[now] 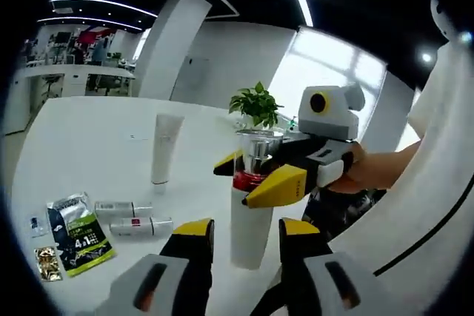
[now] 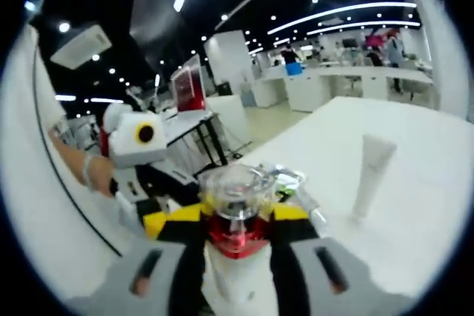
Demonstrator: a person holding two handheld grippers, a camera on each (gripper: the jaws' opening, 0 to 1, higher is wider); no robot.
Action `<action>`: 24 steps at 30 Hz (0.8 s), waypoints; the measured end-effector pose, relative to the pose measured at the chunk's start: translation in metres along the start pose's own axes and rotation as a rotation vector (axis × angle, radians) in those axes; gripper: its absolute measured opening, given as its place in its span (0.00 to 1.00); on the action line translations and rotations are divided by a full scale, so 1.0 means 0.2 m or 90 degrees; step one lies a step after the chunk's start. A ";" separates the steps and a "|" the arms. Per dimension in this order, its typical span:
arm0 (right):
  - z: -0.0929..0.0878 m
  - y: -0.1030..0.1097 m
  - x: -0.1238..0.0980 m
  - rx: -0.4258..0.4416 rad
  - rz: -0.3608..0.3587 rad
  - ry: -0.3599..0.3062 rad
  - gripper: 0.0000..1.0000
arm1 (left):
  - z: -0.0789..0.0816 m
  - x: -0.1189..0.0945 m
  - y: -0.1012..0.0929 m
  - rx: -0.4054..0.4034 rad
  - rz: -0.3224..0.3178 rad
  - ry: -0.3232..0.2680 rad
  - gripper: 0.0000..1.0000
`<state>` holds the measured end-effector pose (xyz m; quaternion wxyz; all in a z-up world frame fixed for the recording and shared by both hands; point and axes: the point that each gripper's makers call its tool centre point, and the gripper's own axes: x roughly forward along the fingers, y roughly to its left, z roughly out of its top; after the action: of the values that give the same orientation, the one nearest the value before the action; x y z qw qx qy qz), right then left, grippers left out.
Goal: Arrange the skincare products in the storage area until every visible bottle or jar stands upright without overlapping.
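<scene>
Right tool [image 1: 261,174] clamping upright bottle [image 1: 249,234] neck

We see a leafy green potted plant [image 1: 256,104] at the far edge of the white table [image 1: 89,138], with white pillars and office desks beyond it.

matt white bottle [image 1: 250,231], perhaps clear plastic cap [image 1: 258,143]
</scene>
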<state>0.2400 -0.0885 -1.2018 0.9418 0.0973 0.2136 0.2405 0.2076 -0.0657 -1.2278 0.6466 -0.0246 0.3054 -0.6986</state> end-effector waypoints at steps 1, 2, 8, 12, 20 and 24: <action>-0.03 -0.02 0.01 0.001 -0.002 0.004 0.30 | -0.01 -0.01 0.01 -0.002 0.003 0.001 0.35; -0.05 -0.03 0.01 0.001 -0.005 0.007 0.30 | -0.03 -0.02 0.03 -0.012 0.015 0.006 0.35; -0.11 -0.08 0.03 -0.009 -0.027 0.012 0.30 | -0.03 -0.03 0.01 -0.019 0.020 0.012 0.35; -0.16 -0.11 0.07 -0.015 -0.039 0.019 0.30 | -0.04 -0.04 0.05 -0.025 0.035 0.010 0.35; -0.19 -0.16 0.10 -0.051 -0.048 0.026 0.30 | -0.04 -0.04 0.06 -0.039 0.046 0.012 0.34; -0.18 -0.19 0.12 -0.065 -0.051 0.015 0.30 | -0.03 -0.05 0.08 -0.052 0.058 0.004 0.34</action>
<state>0.2579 -0.1064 -1.2522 0.9519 0.0376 0.2162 0.2140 0.2209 -0.0529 -1.2368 0.6751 -0.0348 0.3369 -0.6554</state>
